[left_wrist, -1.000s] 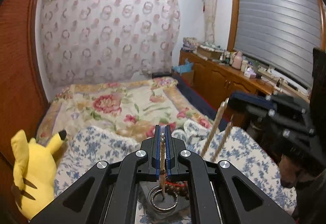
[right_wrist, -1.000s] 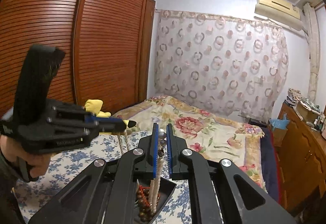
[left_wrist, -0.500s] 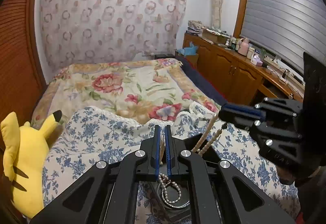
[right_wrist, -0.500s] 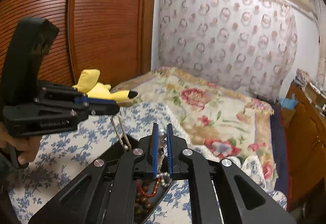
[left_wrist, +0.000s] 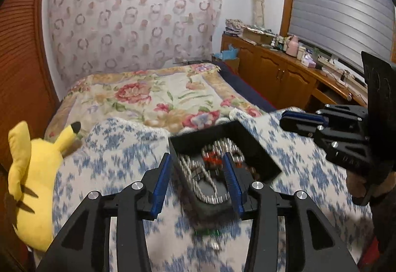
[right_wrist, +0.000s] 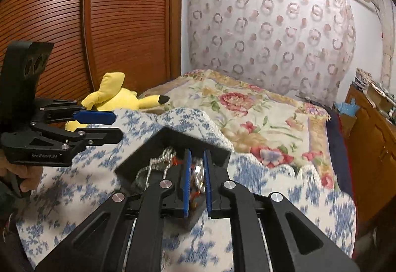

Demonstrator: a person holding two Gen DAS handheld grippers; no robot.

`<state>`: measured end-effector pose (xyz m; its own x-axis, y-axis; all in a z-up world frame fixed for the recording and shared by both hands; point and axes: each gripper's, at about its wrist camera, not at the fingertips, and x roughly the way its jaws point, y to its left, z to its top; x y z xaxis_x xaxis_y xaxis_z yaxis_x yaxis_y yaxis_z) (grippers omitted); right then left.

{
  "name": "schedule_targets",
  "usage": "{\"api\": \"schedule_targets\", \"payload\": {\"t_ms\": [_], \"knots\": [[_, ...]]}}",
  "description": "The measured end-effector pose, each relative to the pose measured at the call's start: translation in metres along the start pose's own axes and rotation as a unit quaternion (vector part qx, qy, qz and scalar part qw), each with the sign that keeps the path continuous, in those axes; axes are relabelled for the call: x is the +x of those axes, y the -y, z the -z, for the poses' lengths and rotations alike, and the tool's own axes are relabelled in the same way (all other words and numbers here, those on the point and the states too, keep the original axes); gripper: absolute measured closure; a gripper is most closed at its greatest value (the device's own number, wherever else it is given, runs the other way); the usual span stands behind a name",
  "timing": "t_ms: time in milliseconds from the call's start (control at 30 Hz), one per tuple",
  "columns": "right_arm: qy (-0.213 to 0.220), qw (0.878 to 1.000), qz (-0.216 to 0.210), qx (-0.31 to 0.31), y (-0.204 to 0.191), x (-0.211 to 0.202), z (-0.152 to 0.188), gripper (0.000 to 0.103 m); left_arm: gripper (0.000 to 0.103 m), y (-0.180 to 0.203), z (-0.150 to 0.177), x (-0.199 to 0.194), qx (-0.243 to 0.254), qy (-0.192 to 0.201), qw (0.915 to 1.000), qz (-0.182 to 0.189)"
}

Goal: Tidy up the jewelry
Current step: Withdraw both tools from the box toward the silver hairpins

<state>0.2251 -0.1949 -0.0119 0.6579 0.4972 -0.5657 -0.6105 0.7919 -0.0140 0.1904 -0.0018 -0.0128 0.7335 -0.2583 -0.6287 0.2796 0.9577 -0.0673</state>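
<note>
A black jewelry tray (left_wrist: 255,145) lies on the blue-flowered cloth (left_wrist: 116,148) and holds a pearl necklace (left_wrist: 210,187), a red-bead piece (left_wrist: 212,160) and other beads. My left gripper (left_wrist: 198,168) is wide open above the tray, empty. My right gripper (right_wrist: 197,163) hangs over the same tray (right_wrist: 170,140), its jaws a narrow gap apart with pearls (right_wrist: 198,173) seen between them; whether it pinches them is unclear. Each gripper shows in the other's view: the right one (left_wrist: 297,119) and the left one (right_wrist: 106,125). The image is motion-blurred.
A yellow plush toy (left_wrist: 32,173) lies at the left by the wooden wardrobe (right_wrist: 99,24). A floral bedspread (left_wrist: 160,98) stretches behind. A wooden sideboard (left_wrist: 284,73) with clutter stands at the right under the window. Something green (left_wrist: 206,232) lies on the cloth before the tray.
My left gripper has opened wide and let go of the pearl necklace, which now lies in the tray. My right gripper's jaws have parted slightly. Both views have tipped downward towards the tray.
</note>
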Motion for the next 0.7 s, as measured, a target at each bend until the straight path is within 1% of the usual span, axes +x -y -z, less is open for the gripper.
{"api": "schedule_targets", "payload": {"t_ms": [67,100,133,200,267,300,433,500,700], "knots": [[-0.004,1.0,-0.002,0.004,-0.003,-0.008,0.012,0.091,0.061,0.001,0.012,-0.004,-0.002,-0.004,1.0,0.001],[-0.007,1.0,-0.001,0.005,-0.004,-0.011,0.018,0.087,0.061,0.002,0.019,-0.006,-0.003,-0.008,1.0,0.002],[-0.009,1.0,0.0,0.006,-0.006,-0.014,0.024,0.081,0.061,0.002,0.025,-0.007,-0.003,-0.011,0.9999,0.003],[-0.014,1.0,0.0,0.009,-0.009,-0.018,0.036,0.075,0.06,0.003,0.036,-0.008,-0.004,-0.018,0.9998,0.002],[-0.016,1.0,0.014,0.009,-0.012,-0.023,0.047,0.075,0.06,0.004,0.047,-0.009,-0.004,-0.026,0.9996,0.002],[-0.018,1.0,0.015,0.01,-0.013,-0.023,0.05,0.075,0.059,0.004,0.05,-0.009,-0.005,-0.029,0.9996,0.002],[-0.034,0.999,0.006,0.008,-0.023,-0.028,0.066,0.075,0.058,0.005,0.068,-0.011,-0.009,-0.041,0.9991,0.001],[-0.042,0.999,-0.001,0.006,-0.031,-0.031,0.075,0.075,0.056,0.006,0.076,-0.012,-0.011,-0.046,0.9989,0.002],[-0.069,0.998,-0.014,-0.003,-0.05,-0.036,0.1,0.075,0.055,0.013,0.095,-0.017,-0.011,-0.055,0.9984,0.006]]}}
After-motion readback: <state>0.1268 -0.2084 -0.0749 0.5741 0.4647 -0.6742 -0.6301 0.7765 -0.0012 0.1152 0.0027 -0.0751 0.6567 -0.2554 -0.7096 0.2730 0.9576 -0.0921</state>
